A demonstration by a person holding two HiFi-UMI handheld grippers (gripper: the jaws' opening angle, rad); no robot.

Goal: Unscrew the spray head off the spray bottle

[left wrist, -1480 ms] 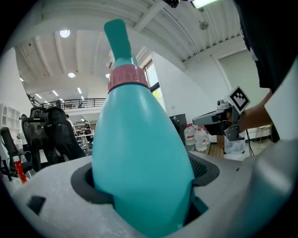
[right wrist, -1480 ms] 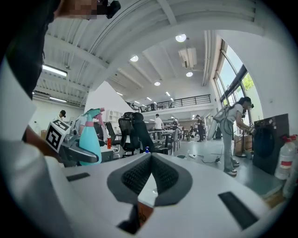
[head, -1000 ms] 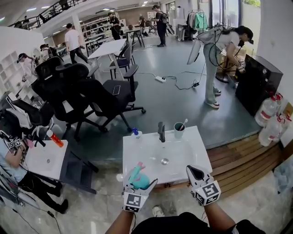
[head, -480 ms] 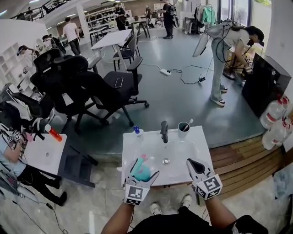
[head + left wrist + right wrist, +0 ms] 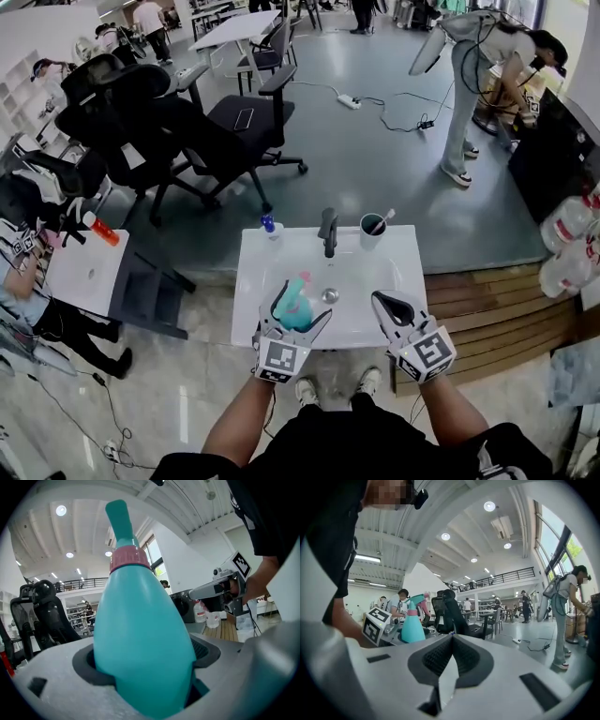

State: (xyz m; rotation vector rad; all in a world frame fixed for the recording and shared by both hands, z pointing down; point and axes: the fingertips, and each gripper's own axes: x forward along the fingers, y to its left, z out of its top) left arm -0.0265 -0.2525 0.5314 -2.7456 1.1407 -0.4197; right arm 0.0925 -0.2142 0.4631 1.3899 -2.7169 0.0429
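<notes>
Surface: we stand at a white washbasin point(image 5: 405, 274), with an open office beyond.
Left gripper point(image 5: 302, 307): clamped round the spray bottle point(image 5: 140, 639), bracing it upright.
Spray head point(image 5: 125, 545): above those jaws, not yet unscrewed.
Right gripper point(image 5: 389, 305): alongside, jaws together, empty, free for twisting.

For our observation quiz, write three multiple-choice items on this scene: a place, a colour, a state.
1. Where does the cup stand? A in the basin; B on the sink rim, right of the tap; C on the floor.
2. What colour is the spray bottle collar? A black; B yellow; C pink.
3. How is the right hand-held gripper? A shut, empty; B shut on the bottle; C wide open.
Answers: B, the head view shows it beside the tap; C, the left gripper view shows a pink ring; A, its jaws meet with nothing between.
</notes>
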